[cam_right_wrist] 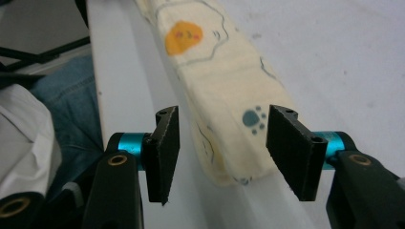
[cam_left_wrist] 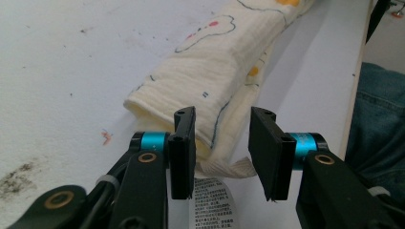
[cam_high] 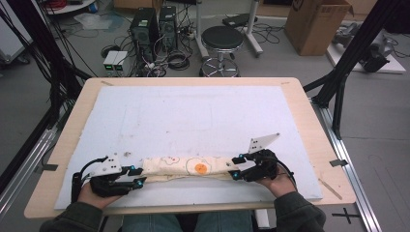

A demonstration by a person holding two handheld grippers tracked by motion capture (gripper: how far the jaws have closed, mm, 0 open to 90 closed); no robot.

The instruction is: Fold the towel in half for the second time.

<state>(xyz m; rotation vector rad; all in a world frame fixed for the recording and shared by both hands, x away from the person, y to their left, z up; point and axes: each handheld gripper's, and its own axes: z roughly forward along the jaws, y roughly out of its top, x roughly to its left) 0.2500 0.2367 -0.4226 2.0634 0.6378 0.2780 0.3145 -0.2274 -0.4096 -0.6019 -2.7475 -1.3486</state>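
Item count, tabletop and surroundings.
One folded cream cloth (cam_high: 186,167), one white mat (cam_high: 193,121) and one tabletop (cam_high: 309,116); two grippers, left (cam_high: 138,182) and right (cam_high: 235,174), two jaws each. Behind: one round stool (cam_high: 222,38), two computer towers (cam_high: 154,24), one cardboard box (cam_high: 314,24).

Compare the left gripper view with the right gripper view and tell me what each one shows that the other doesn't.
Left gripper view alone: a white care label at the cloth's end, between the jaws, and a dark smudge on the white mat. Right gripper view alone: a blue paw print and an orange face print on the cloth. Both: the folded cream cloth, one end lying between open black jaws, and blue jeans beyond the table edge.
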